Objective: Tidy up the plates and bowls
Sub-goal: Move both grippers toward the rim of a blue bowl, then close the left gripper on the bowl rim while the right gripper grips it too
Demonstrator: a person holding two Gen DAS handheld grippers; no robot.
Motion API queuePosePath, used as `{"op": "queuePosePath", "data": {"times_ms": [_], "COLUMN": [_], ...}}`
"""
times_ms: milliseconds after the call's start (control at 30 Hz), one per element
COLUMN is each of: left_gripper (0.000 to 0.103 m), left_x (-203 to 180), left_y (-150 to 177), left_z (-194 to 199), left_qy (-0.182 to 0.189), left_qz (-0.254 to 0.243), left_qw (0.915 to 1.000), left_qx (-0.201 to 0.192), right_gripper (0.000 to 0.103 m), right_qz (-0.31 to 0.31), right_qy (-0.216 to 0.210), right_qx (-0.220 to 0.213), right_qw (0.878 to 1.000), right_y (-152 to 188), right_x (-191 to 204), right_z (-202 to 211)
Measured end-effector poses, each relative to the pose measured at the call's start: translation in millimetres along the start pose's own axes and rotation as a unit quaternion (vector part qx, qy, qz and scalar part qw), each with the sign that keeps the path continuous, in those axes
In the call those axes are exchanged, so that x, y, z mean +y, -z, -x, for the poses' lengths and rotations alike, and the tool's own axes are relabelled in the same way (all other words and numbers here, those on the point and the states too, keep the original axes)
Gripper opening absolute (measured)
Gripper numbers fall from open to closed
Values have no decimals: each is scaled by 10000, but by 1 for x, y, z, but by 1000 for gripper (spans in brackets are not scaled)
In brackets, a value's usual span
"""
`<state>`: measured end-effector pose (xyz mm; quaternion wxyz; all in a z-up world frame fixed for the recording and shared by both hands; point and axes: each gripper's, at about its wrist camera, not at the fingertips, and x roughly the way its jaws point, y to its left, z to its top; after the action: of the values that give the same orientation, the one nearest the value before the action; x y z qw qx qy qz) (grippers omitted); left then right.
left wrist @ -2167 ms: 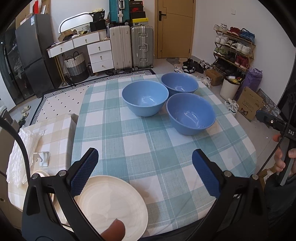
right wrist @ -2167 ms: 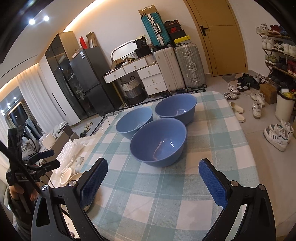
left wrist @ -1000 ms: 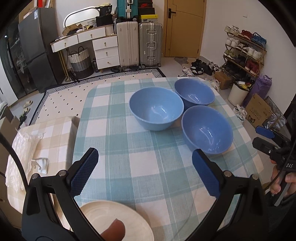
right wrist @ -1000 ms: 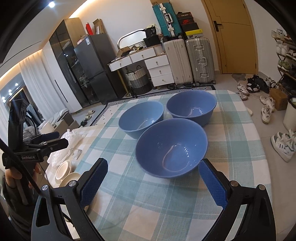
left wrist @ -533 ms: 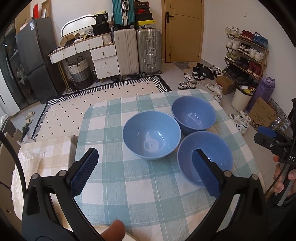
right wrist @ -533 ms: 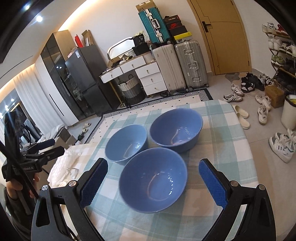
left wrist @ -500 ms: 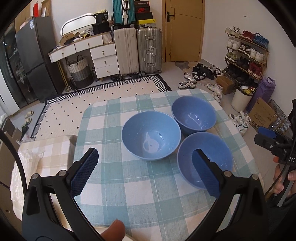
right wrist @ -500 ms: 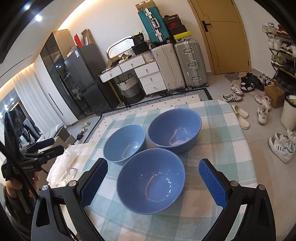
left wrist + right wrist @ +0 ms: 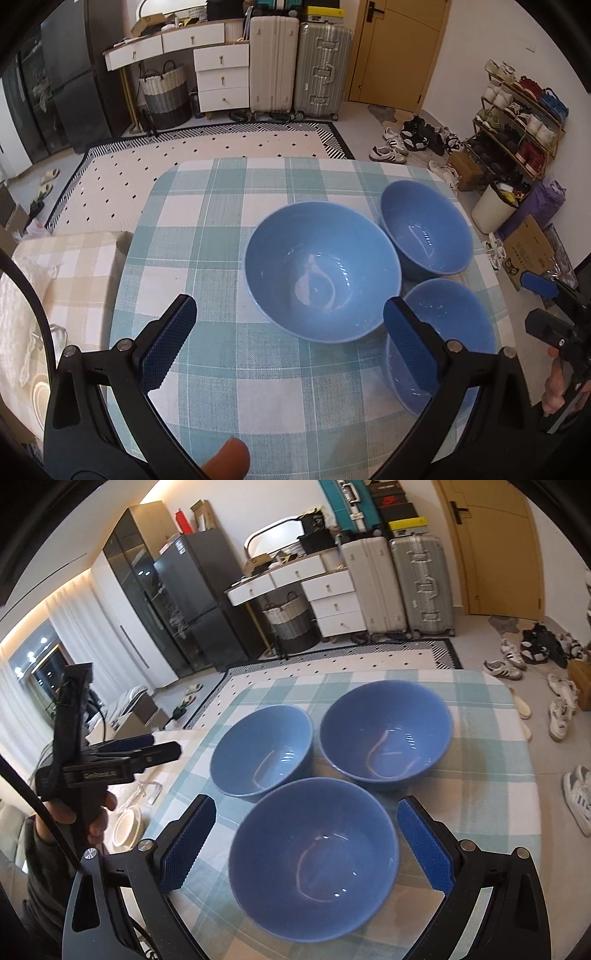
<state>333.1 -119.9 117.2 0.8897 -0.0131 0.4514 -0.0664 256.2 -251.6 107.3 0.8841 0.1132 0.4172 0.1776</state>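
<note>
We hold our left gripper (image 9: 288,330) above the checked tablecloth (image 9: 207,229), its blue pads spread wide with nothing between them, and it faces the left bowl (image 9: 321,269). Our right gripper (image 9: 304,840) is likewise wide open and empty, and the near bowl (image 9: 314,860) sits between its pads without either pad touching it. Three blue bowls stand upright in a tight cluster on the table: the left bowl, the far bowl (image 9: 386,731) beside it, and the near bowl in front of both, all just beside one another; we cannot tell whether their rims touch. All three look empty. In the right wrist view, white plates (image 9: 127,827) lie off the table's left edge, on a lower surface with a beige checked cloth (image 9: 74,258), well apart from the bowls.
</note>
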Motion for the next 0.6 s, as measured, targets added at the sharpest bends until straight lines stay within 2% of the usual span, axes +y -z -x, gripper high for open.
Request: {"op": "queuePosePath", "data": {"times_ms": [333, 600], "left_gripper": [101, 101], "left_x": [36, 51], "left_y": [-5, -3], "left_z": [-46, -69], "left_qy": [117, 164], "left_qz": [357, 518], "left_qw": [9991, 9981], "left_qx": [194, 285], "right_gripper": [100, 100], "right_qz": [139, -61], "right_qy": [-298, -620], "right_qx": [512, 895], "right_qw": [9981, 9940], "right_y": [-37, -54], "right_x": [20, 35], "right_z": [-57, -101]}}
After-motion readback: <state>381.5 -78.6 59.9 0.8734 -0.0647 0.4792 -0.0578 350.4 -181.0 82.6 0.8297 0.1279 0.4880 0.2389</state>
